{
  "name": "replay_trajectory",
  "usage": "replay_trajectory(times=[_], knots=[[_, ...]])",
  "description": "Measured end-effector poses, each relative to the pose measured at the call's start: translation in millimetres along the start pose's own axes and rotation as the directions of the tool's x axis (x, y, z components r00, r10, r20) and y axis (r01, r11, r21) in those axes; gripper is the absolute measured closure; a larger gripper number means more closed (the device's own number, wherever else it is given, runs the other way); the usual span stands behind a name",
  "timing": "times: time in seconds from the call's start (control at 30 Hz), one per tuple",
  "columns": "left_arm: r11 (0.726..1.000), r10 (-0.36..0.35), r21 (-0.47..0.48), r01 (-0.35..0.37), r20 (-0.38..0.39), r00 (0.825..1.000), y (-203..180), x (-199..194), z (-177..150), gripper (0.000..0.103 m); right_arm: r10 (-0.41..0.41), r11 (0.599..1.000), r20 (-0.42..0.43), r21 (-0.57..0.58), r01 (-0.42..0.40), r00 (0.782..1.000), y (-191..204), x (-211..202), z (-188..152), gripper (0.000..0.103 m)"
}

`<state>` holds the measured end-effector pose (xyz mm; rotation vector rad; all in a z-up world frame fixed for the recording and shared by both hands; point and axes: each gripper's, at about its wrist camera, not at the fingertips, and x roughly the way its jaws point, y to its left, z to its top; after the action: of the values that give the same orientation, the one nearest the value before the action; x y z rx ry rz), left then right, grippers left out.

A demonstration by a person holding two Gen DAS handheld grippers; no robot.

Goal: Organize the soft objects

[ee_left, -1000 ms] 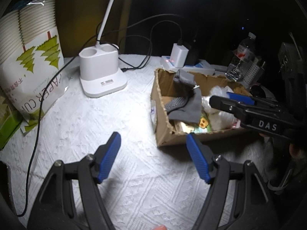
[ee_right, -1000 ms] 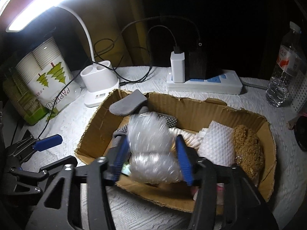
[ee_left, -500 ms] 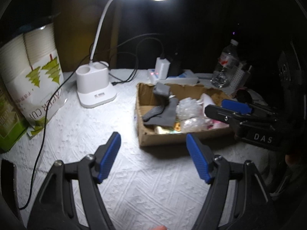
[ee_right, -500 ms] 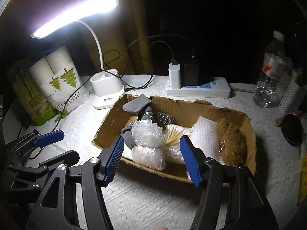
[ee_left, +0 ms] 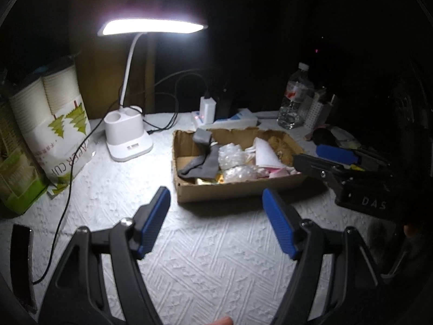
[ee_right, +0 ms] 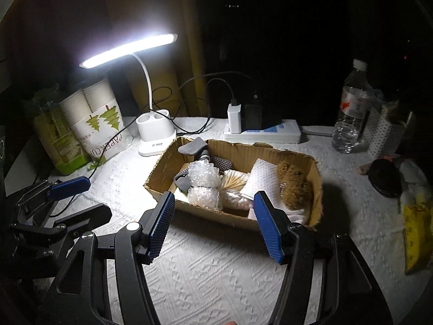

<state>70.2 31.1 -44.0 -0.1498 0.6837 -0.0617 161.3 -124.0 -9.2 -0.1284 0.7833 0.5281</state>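
An open cardboard box (ee_right: pixel 235 149) stands on the white tablecloth and holds soft things. In it lie a roll of bubble wrap (ee_right: pixel 203 184), a grey sock (ee_right: pixel 193 146), a white foam sheet (ee_right: pixel 262 180) and a brown plush toy (ee_right: pixel 293 187). My right gripper (ee_right: pixel 213 222) hangs open and empty above the cloth, just in front of the box's near wall. My left gripper (ee_left: pixel 216 211) is also open and empty, off the box's (ee_left: pixel 230 189) left front corner. In the left wrist view the bubble wrap (ee_left: pixel 232 159) rests beside the sock (ee_left: pixel 203 162). The right gripper (ee_left: pixel 324 159) shows at that view's right edge.
A lit white desk lamp (ee_right: pixel 154 132) and a bag of paper cups (ee_right: pixel 100 124) stand at the back left, with a black cable (ee_left: pixel 65 184) trailing over the cloth. Behind the box lies a power strip (ee_right: pixel 265 132). A water bottle (ee_right: pixel 350 113), a black round case (ee_right: pixel 384 180) and a yellow packet (ee_right: pixel 416 238) are to the right.
The bubble wrap that was between my right fingers now lies in the box. Both grippers have drawn back and up from the box, so more of the lamp shows.
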Motion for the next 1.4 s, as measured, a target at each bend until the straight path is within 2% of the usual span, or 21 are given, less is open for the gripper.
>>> replay_trajectory(times=[0.17, 0.3, 0.5, 0.6, 0.73, 0.97, 1.4], knots=[[1.000, 0.017, 0.007, -0.017, 0.027, 1.000, -8.7, -17.9, -0.4, 0.030, -0.007, 1.000, 0.019, -0.005, 0.008, 1.000, -0.8, -22.2, -5.2, 0.035], [0.999, 0.037, 0.006, -0.037, 0.049, 0.998, -13.6, -30.3, 0.5, 0.018, -0.017, 1.000, 0.039, -0.010, 0.018, 0.999, -0.9, -42.4, -9.8, 0.033], [0.998, 0.050, 0.026, -0.053, 0.085, 0.995, -25.7, -50.4, 3.9, 0.012, -0.050, 0.999, 0.075, -0.009, 0.051, 0.996, -3.1, -71.8, -15.1, 0.031], [0.997, 0.052, 0.045, -0.056, 0.093, 0.994, -34.0, -58.6, 5.8, 0.011, -0.060, 0.998, 0.088, -0.009, 0.061, 0.994, -3.5, -84.3, -15.3, 0.025], [0.996, 0.074, 0.045, -0.078, 0.096, 0.993, -40.7, -67.8, 11.1, 0.011, -0.051, 0.999, 0.088, -0.008, 0.052, 0.995, -3.2, -101.0, -12.4, 0.024], [0.994, 0.100, 0.029, -0.104, 0.123, 0.987, -45.8, -86.0, 22.3, 0.011, -0.082, 0.997, 0.128, 0.000, 0.083, 0.988, -4.4, -130.9, -7.7, 0.024], [0.993, 0.087, 0.067, -0.100, 0.179, 0.980, -63.9, -105.7, 42.6, 0.011, -0.113, 0.994, 0.188, 0.012, 0.113, 0.976, -12.1, -159.6, 3.2, 0.024]])
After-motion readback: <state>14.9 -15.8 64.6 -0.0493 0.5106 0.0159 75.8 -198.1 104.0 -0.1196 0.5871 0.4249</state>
